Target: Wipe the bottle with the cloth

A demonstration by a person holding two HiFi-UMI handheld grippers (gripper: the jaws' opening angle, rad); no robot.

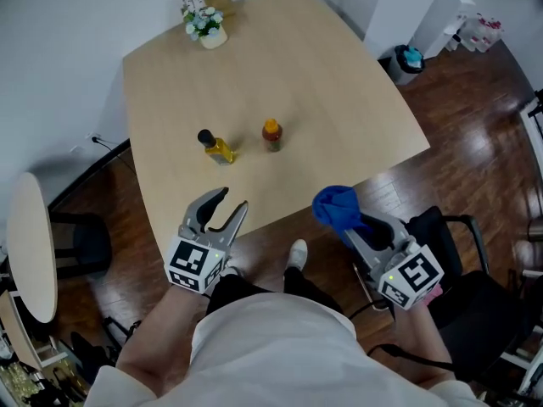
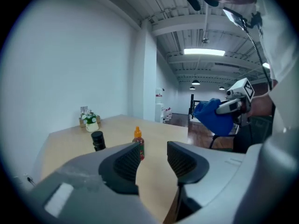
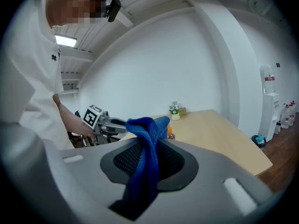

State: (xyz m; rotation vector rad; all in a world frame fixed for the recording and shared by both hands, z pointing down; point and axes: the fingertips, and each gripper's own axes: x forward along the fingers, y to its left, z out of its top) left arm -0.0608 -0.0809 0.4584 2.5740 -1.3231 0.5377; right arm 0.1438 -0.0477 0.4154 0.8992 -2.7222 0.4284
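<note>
From the head view, two bottles stand apart near the middle of the tabletop (image 1: 339, 91): a dark-capped bottle (image 1: 217, 147) toward the left edge and an orange-capped bottle (image 1: 271, 134) beside it. I can't tell which one is meant for wiping. A flower pot (image 1: 206, 25) sits at the far left corner, well out of the way. Both tools hang short of the near edge, over the person's lap. The left gripper (image 1: 231, 206) aims at the bottles. The right gripper (image 1: 356, 227) carries the blue cloth (image 1: 336, 207) bunched at its tip, ready as a wiping pad.

In the left gripper view the jaws stand apart with nothing between them. The orange-capped bottle shows through the gap, well beyond it. That spread suits taking a bottle to steady it, which I judge to be this hand's job.

In the right gripper view the jaws are pressed together on the cloth, which is pinched at a fold. The loose end stands up past the tips, leaving soft fabric rather than plastic to meet the glass. No wiping has begun.
</note>
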